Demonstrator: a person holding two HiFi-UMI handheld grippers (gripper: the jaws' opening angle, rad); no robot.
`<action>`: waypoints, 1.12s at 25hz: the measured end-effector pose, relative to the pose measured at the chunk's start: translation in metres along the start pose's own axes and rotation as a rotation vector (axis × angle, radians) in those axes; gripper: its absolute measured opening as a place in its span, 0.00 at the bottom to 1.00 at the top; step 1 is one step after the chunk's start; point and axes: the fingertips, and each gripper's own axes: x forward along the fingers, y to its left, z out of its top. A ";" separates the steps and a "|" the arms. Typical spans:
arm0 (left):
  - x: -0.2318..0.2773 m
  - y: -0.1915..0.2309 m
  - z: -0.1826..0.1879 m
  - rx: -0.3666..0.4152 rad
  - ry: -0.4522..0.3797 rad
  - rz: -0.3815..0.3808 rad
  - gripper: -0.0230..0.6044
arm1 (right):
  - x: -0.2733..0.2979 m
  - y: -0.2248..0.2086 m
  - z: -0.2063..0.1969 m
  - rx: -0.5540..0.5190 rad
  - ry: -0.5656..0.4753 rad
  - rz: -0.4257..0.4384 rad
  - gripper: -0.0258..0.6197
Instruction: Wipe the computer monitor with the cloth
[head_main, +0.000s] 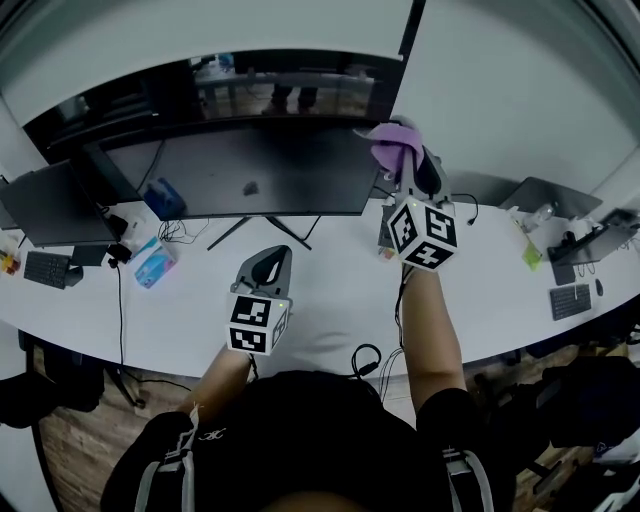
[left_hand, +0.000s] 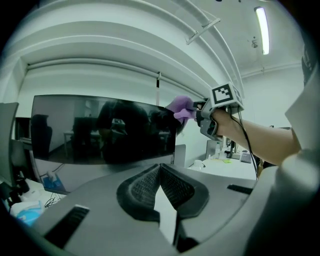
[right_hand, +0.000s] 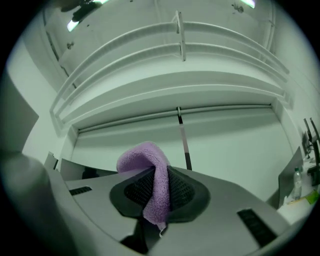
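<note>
Right gripper (right_hand: 157, 180) raised, jaws clamped on a fluffy purple cloth (right_hand: 145, 156), cloth at the top right corner of the wide black computer monitor (head_main: 250, 170), seemingly touching its edge, left gripper (left_hand: 160, 169) low over the white surface (head_main: 330, 312), jaws together, empty.

**An open-plan office**

A long white desk (head_main: 330, 310) curves through the room. It carries a wide dark monitor (head_main: 250, 170), a second screen (head_main: 40, 205) at the left, a keyboard (head_main: 45, 268) near one end, a further keyboard (head_main: 570, 300) near the other, and loose cables (head_main: 365, 358). A plain white partition wall (head_main: 510, 100) rises behind. A tube light (left_hand: 261, 30) glows overhead, and wood-patterned floor (head_main: 80, 440) shows below.
</note>
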 end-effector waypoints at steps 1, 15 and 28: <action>-0.001 0.002 0.003 -0.001 -0.009 0.003 0.06 | -0.010 0.004 0.003 -0.002 -0.012 0.008 0.16; -0.008 0.012 0.017 0.014 -0.053 -0.029 0.06 | -0.123 0.046 -0.073 0.047 0.136 0.004 0.15; -0.008 0.028 0.016 0.007 -0.044 -0.014 0.06 | -0.120 0.066 -0.091 0.032 0.165 0.033 0.15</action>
